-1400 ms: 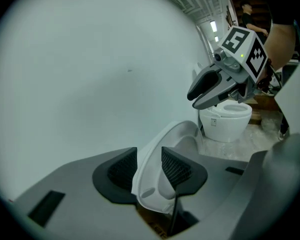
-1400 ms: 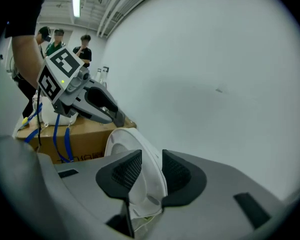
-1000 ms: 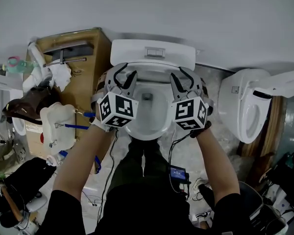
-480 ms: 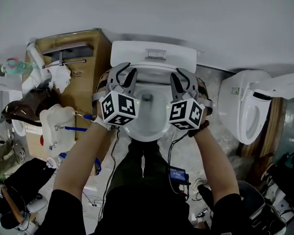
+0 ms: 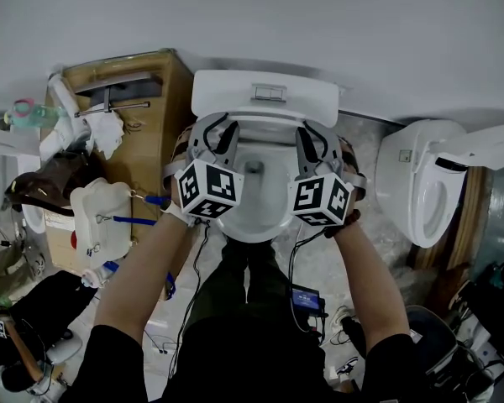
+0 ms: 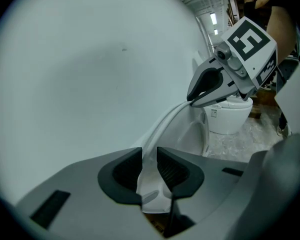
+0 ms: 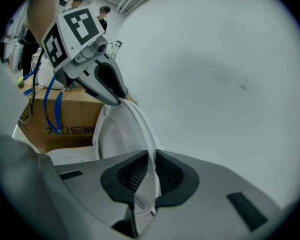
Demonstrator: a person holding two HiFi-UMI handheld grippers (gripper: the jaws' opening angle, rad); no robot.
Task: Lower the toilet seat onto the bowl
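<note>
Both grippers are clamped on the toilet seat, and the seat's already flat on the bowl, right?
Not flat: the toilet seat stands upright, as the right gripper view shows. The left gripper and right gripper, jaws just closing, do clamp its rim.

Left hand-held gripper [image 6: 149, 159], jaws just closed onto white toilet seat [image 6: 163, 128] edge

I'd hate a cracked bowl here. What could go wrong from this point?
The left hand-held gripper and right hand-held gripper have just been closing on only the thin rim of the raised white plastic toilet seat; it might slip out and slam onto the white ceramic bowl. Lowered unevenly, the seat could twist.
</note>
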